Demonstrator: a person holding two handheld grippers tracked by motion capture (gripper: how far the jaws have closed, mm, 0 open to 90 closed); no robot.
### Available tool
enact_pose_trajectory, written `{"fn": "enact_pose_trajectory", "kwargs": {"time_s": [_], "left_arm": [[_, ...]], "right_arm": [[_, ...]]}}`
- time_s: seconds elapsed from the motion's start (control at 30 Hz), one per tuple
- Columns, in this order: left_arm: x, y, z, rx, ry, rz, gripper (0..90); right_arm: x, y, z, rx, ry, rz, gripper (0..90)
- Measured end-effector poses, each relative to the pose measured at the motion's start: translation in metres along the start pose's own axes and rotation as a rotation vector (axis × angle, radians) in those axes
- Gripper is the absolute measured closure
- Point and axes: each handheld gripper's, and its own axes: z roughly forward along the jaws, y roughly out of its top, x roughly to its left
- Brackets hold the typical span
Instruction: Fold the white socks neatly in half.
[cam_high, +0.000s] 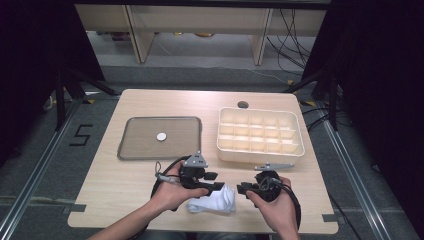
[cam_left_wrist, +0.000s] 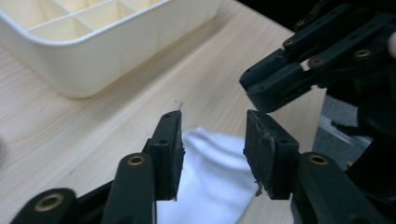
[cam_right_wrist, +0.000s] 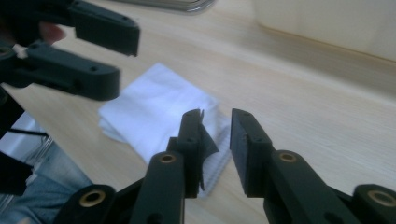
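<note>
1. Left gripper (cam_high: 220, 187): jaws apart, nothing pinched; poised just above the near-left part of the white folded cloth (cam_high: 214, 200). In the left gripper view the cloth (cam_left_wrist: 210, 182) lies below the gap between the jaws, pads clear of it.
2. Right gripper (cam_high: 242, 188): jaws parted, gap empty; just right of the cloth, tips pointing toward it. In the right gripper view (cam_right_wrist: 217, 135) the cloth (cam_right_wrist: 154, 109) lies beyond and below the jaws.
3. Cloth: flat on the table (cam_high: 125, 175), near the front edge, between the two grippers.
4. Cream divided box (cam_high: 260, 134): beyond the cloth, to the right.
5. Grey tray (cam_high: 140, 145): beyond the cloth, to the left; small white disc (cam_high: 161, 136) on it.
</note>
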Motion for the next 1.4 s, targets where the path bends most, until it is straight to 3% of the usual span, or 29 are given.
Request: {"fn": "enact_pose_trajectory", "kwargs": {"time_s": [0.03,0.07,0.1,0.17,0.23,0.27,0.3,0.33,0.43,0.47,0.6,0.63,1.03,1.1,1.13,1.17,1.4], "left_arm": [[0.001,-0.004,-0.001,0.013,0.006,-0.002,59.1],[0.003,-0.007,-0.002,0.03,0.009,0.0,60.9],[0.005,-0.016,-0.003,0.071,0.013,0.0,64.3],[0.005,-0.021,-0.004,0.088,0.014,-0.012,68.5],[0.009,-0.03,-0.007,0.104,0.007,-0.026,70.5],[0.01,-0.032,-0.007,0.109,0.008,-0.031,72.4],[0.012,-0.035,-0.008,0.118,0.019,-0.025,74.6],[0.014,-0.041,-0.008,0.12,0.024,-0.05,75.7],[0.017,-0.046,-0.005,0.133,0.019,-0.047,77.1],[0.017,-0.047,-0.004,0.136,0.014,-0.051,78.2],[0.018,-0.054,0.0,0.151,0.017,-0.065,78.6],[0.019,-0.057,0.001,0.153,0.021,-0.07,78.8],[0.021,-0.061,0.003,0.164,0.034,-0.09,79.4],[0.022,-0.062,0.003,0.167,0.033,-0.094,79.3],[0.022,-0.063,0.004,0.166,0.032,-0.097,79.3],[0.023,-0.063,0.004,0.167,0.031,-0.097,78.8],[0.022,-0.058,0.0,0.155,0.037,-0.087,73.6]], "right_arm": [[0.003,0.0,0.004,-0.017,0.016,-0.033,70.7],[0.007,0.001,0.007,-0.005,0.02,-0.036,68.5],[0.01,0.002,0.016,0.0,0.013,-0.069,65.3],[0.013,0.004,0.022,0.03,-0.012,-0.09,63.3],[0.014,0.005,0.027,0.04,0.006,-0.102,63.0],[0.017,0.005,0.03,0.04,-0.016,-0.096,62.8],[0.018,0.006,0.035,0.05,-0.041,-0.117,65.4],[0.021,0.005,0.037,0.055,-0.06,-0.096,68.5],[0.021,0.004,0.042,0.059,-0.075,-0.109,77.6],[0.021,0.001,0.044,0.068,-0.081,-0.15,83.4],[0.02,-0.002,0.046,0.079,-0.074,-0.167,86.7],[0.019,-0.004,0.047,0.068,-0.097,-0.179,87.1],[0.008,-0.009,0.052,0.086,-0.116,-0.16,87.9],[0.004,-0.01,0.054,0.094,-0.126,-0.179,88.0],[0.004,-0.01,0.054,0.094,-0.126,-0.179,88.0],[0.005,-0.012,0.054,0.087,-0.123,-0.147,87.9],[0.01,-0.009,0.049,0.068,-0.119,-0.155,85.8]]}}
